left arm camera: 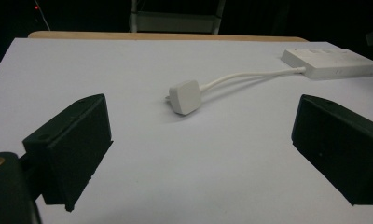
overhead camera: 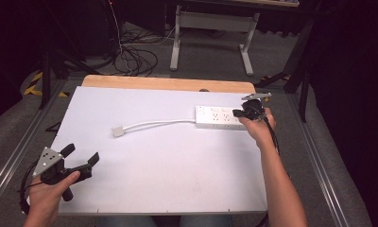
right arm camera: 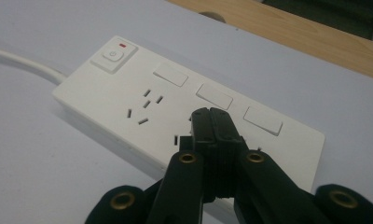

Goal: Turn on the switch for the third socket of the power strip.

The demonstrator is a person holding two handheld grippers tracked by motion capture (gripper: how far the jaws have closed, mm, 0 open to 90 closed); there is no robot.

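We see a wide table (overhead camera: 144,189) covered by a white sheet, with a strip of light wood (overhead camera: 168,83) bare along its far edge. No box, tray or bin stands on it, so nothing is held inside anything.

On the far right part of the sheet lies a long white plastic power strip (overhead camera: 214,117). In the right gripper view its top (right arm camera: 128,88) carries a square rocker switch (right arm camera: 113,56) with a small power symbol and a red indicator mark just beyond it, then a row of three blank rectangular plates (right arm camera: 214,96) and groups of socket slots (right arm camera: 146,106). We can read no brand name or other lettering on it.

A white round cable (overhead camera: 158,123) runs from the strip's left end toward the middle of the table and ends in a flat white plug (overhead camera: 118,131), which lies on the sheet well apart from both tools; the left gripper view shows the plug (left arm camera: 186,96) ahead of that tool.

The left gripper (overhead camera: 81,157) sits in our left hand (overhead camera: 47,196) at the near left corner, its black jaws spread wide with nothing between them. The right gripper (right arm camera: 211,122), in our right hand (overhead camera: 258,130), points at the strip's right end with its jaws pressed together, empty; whether the tips touch the strip we cannot tell.
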